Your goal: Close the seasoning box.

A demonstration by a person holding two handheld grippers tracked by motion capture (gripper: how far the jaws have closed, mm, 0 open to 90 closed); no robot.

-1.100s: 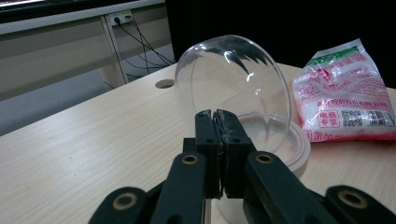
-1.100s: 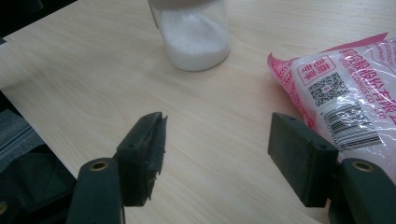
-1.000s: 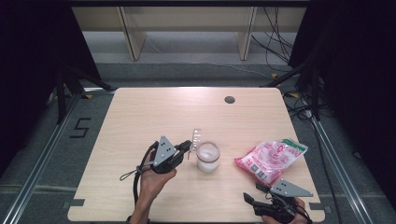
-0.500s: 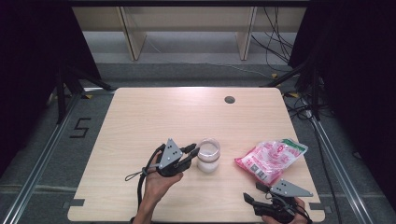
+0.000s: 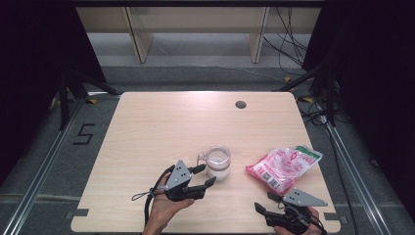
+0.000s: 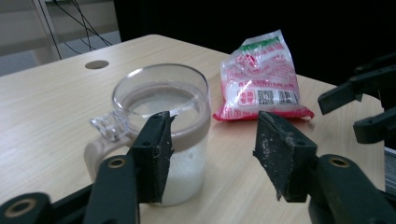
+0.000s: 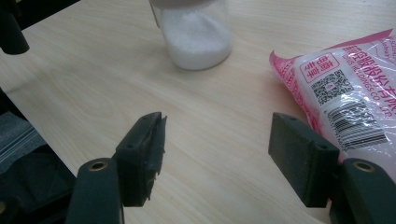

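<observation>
With my left hand-held gripper (image 5: 204,175) released beside the jar (image 5: 218,163), I should straddle its wall squarely before clenching, right hand-held gripper (image 5: 264,204) idle and released.

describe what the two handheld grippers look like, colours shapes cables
Both are black two-jaw tools. The left gripper carries a grey three-cornered plate with small holes on top, and a thin black cable loops from its rear. The right gripper has the same grey plate. Up close, the jaws are flat black blocks with scuffed, dusty faces, pinned to the arms by brass-coloured rivets. No sleeves are visible.
</observation>
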